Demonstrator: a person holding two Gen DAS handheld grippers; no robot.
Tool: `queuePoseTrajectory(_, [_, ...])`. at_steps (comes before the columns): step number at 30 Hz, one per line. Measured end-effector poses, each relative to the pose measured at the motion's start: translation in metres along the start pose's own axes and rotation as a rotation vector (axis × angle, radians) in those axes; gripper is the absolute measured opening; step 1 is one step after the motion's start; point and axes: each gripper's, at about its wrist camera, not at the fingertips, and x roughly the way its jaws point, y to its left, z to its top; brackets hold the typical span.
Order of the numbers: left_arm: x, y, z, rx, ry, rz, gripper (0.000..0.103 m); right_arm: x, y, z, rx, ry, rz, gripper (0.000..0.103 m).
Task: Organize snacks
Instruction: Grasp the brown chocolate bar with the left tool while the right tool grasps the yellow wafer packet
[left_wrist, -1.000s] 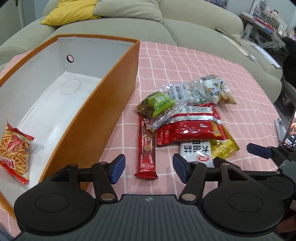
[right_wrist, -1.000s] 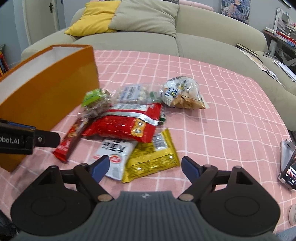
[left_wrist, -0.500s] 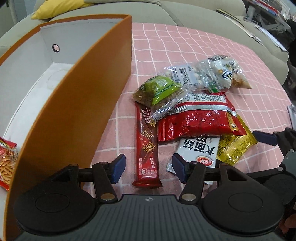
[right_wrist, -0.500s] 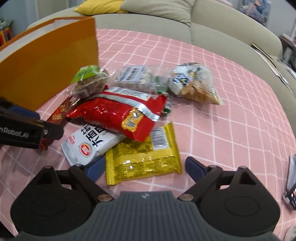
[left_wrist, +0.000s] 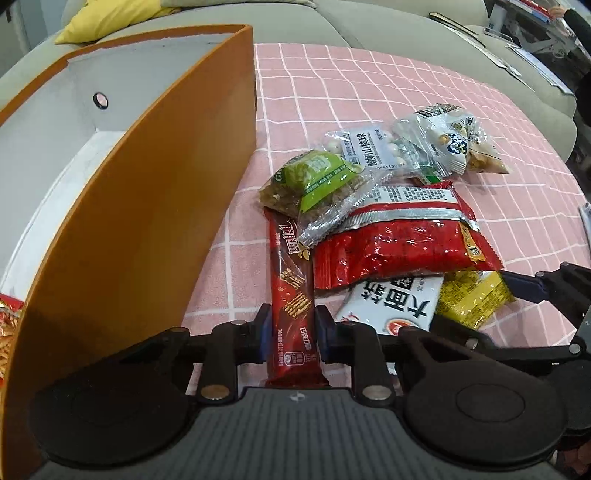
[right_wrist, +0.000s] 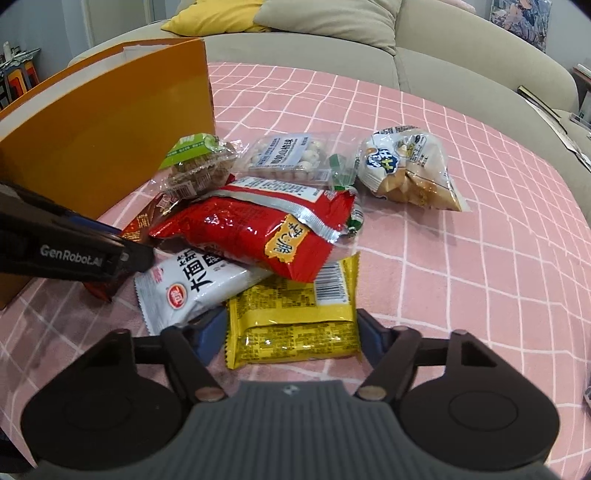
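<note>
A long red wafer bar (left_wrist: 290, 266) lies on the pink checked cloth beside the orange box (left_wrist: 147, 206). My left gripper (left_wrist: 291, 328) is closing, and its blue pads press on both sides of the bar's near end. A yellow packet (right_wrist: 291, 310) lies at the front of the snack pile, partly under a red bag (right_wrist: 251, 225). My right gripper (right_wrist: 291, 336) is closing too, with its pads against the packet's two long edges. A white packet (right_wrist: 195, 284) lies between the two grippers.
The pile also holds a green-labelled pack (left_wrist: 317, 177), a clear pack of white balls (left_wrist: 369, 147) and a bag of mixed snacks (right_wrist: 406, 170). A red chip packet (left_wrist: 9, 321) lies inside the box. A beige sofa (right_wrist: 443, 55) stands behind the table.
Both grippers came down onto the pile. The left jaws narrowed from wide apart onto the red bar. The right jaws drew in to the yellow packet's edges.
</note>
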Motion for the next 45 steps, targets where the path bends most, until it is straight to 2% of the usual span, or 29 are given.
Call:
queuePoseTrajectory(7, [-0.014,0.003,-0.017,-0.015,0.05,-0.021,0.026,-0.013,0.003,-0.007,0.027,0.032,-0.015,0.059])
queuePoseTrajectory(13, [-0.027,0.002,-0.034,-0.006,0.124,-0.023,0.026,-0.03,0.011,-0.02,0.033,0.048,-0.005,0.057])
queuePoseTrajectory(15, [-0.029,0.002,-0.036,-0.006,0.117,-0.03,0.029,-0.031,0.013,-0.022,0.026,0.042,-0.007,0.06])
queuePoseTrajectory(19, [-0.029,0.003,-0.03,-0.014,0.088,-0.024,0.05,-0.03,0.017,-0.021,-0.003,0.025,-0.023,0.072])
queuePoseTrajectory(21, [-0.029,0.004,-0.027,-0.014,0.072,-0.02,0.054,-0.028,0.02,-0.022,-0.031,0.019,-0.035,0.074])
queuePoseTrajectory(28, [-0.018,-0.003,-0.021,0.022,0.067,0.0,0.053,-0.02,0.026,-0.02,-0.126,0.012,-0.103,0.081])
queuePoseTrajectory(30, [-0.018,-0.002,-0.021,0.021,0.064,-0.002,0.05,-0.019,0.026,-0.019,-0.145,0.005,-0.127,0.085])
queuePoseTrajectory(34, [-0.018,0.0,-0.02,0.016,0.061,-0.005,0.043,-0.023,0.03,-0.02,-0.19,-0.027,-0.164,0.087])
queuePoseTrajectory(37, [-0.017,-0.001,-0.019,0.019,0.062,-0.007,0.039,-0.023,0.03,-0.019,-0.195,-0.036,-0.131,0.083])
queuePoseTrajectory(41, [-0.018,-0.001,-0.019,0.017,0.062,-0.008,0.039,-0.017,0.026,-0.017,-0.188,-0.018,-0.109,0.078])
queuePoseTrajectory(45, [-0.017,-0.001,-0.018,0.02,0.055,-0.007,0.039,-0.012,0.013,-0.014,-0.106,0.002,-0.062,0.078])
